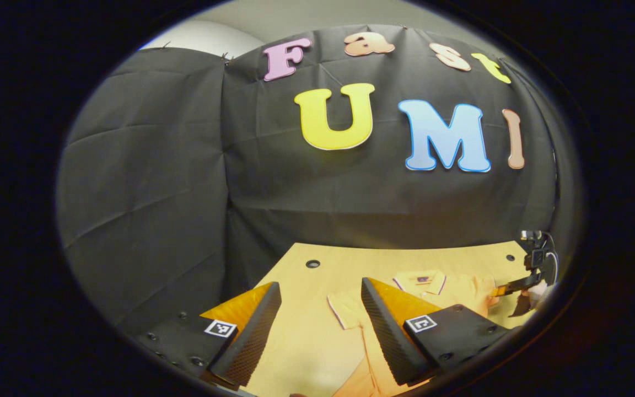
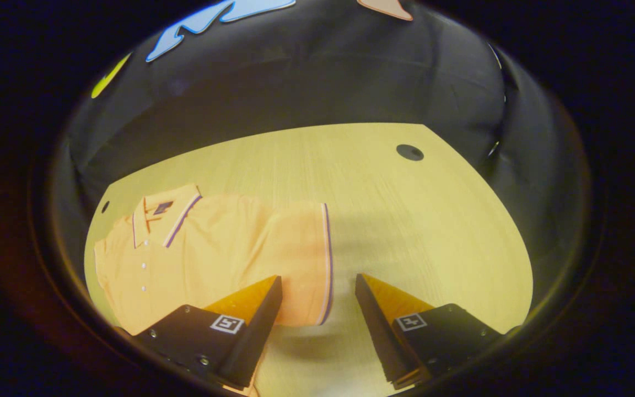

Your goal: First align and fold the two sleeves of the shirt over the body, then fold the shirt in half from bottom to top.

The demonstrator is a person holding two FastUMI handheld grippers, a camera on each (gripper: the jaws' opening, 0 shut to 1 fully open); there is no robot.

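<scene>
An orange polo shirt lies flat on the wooden table, collar toward the far side, buttons facing up. In the right gripper view its short sleeve with a striped cuff spreads out sideways. My right gripper hangs open just over that cuff, whose edge sits between the fingers. In the left gripper view the shirt shows its other sleeve beside my open left gripper, with nothing held. Far right in that view is the right gripper, held by a hand.
The table has small round holes near its far corners. Black cloth walls stand close behind and beside it. Bare wood stretches to the right of the shirt in the right gripper view.
</scene>
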